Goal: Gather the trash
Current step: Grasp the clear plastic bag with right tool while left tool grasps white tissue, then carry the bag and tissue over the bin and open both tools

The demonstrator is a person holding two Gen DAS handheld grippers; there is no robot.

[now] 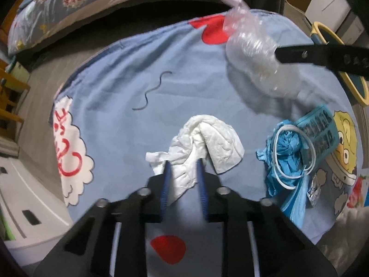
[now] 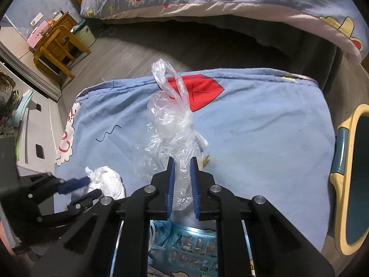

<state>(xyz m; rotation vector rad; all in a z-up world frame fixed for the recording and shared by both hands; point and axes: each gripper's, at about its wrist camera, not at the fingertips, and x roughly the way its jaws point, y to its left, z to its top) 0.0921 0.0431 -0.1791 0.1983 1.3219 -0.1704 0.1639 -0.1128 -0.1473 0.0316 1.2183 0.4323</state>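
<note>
Between left gripper (image 1: 183,161) pads: tissue (image 1: 203,143); right gripper (image 2: 182,161) pinches bag (image 2: 170,124)

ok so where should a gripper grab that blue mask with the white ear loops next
Take the blue mask at its bunched middle, coming from above. It lies crumpled on the blue sheet, so the raised folds give the pads something to pinch. The thin white loops would likely slip. Its right side touches the teal blister pack, so stay left of that.

One crumpled white tissue (image 1: 203,143), one clear plastic bag (image 2: 170,124), one blue face mask (image 1: 286,152), one teal blister pack (image 1: 319,133).
</note>
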